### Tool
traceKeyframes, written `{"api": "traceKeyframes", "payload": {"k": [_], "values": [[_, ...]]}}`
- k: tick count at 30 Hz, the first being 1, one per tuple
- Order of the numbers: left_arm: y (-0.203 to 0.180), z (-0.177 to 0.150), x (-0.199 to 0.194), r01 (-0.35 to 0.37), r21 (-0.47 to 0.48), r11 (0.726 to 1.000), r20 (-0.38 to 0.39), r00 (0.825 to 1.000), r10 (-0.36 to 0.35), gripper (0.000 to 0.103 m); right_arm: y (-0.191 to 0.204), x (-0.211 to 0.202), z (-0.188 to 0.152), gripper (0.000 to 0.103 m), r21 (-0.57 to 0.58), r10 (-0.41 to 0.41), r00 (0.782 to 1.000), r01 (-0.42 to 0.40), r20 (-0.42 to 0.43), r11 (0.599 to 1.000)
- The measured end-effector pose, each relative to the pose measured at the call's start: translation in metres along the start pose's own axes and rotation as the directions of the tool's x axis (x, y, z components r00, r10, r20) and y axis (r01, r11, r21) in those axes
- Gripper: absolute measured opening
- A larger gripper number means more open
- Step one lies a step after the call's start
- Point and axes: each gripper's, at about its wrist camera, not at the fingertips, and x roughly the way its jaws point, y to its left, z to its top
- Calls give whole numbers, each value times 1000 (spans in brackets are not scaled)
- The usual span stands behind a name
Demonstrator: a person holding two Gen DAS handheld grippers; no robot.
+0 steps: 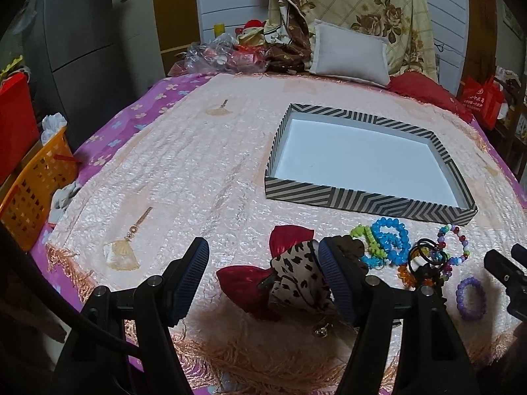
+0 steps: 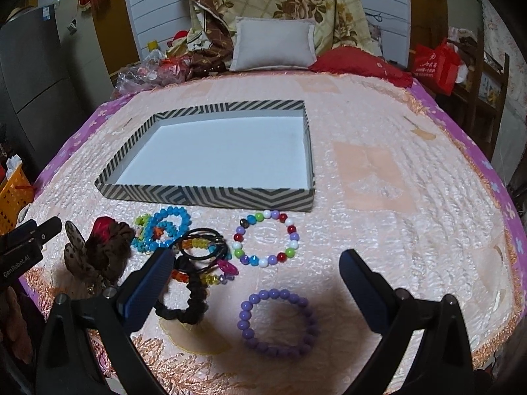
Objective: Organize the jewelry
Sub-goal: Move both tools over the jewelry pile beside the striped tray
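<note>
Jewelry sorting, start of task: striped box still unfilled.

Left gripper (image 1: pixel 263 275) fingers spread around a red-and-leopard fabric bow (image 1: pixel 290 279), possibly touching it; right gripper (image 2: pixel 257 283) fingers spread above a purple bead bracelet (image 2: pixel 278 324). Multicolour bead bracelet (image 2: pixel 266 243) and blue bead bracelet (image 2: pixel 169 230) lie on the bed before the empty zigzag-striped shallow box (image 2: pixel 210 196). Nothing placed yet.

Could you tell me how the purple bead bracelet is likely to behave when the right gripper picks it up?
The purple bead bracelet is a loop of separate round beads, so it will probably sag and lose its shape when lifted. Smooth, glossy beads may slip between the pads. It lies flat on the quilted bedspread, so it seems unlikely to roll.
</note>
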Motion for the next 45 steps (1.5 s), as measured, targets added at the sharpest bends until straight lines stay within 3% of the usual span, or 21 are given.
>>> {"api": "traceKeyframes", "payload": {"k": [28, 45], "values": [[0, -7, -1, 66, -21, 998, -12, 998, -67, 52, 5, 1, -1, 102, -49, -44, 999, 44, 9, 998], [20, -14, 2, 116, -75, 990, -50, 991, -120, 52, 1, 4, -3, 102, -45, -43, 999, 43, -2, 998]]}}
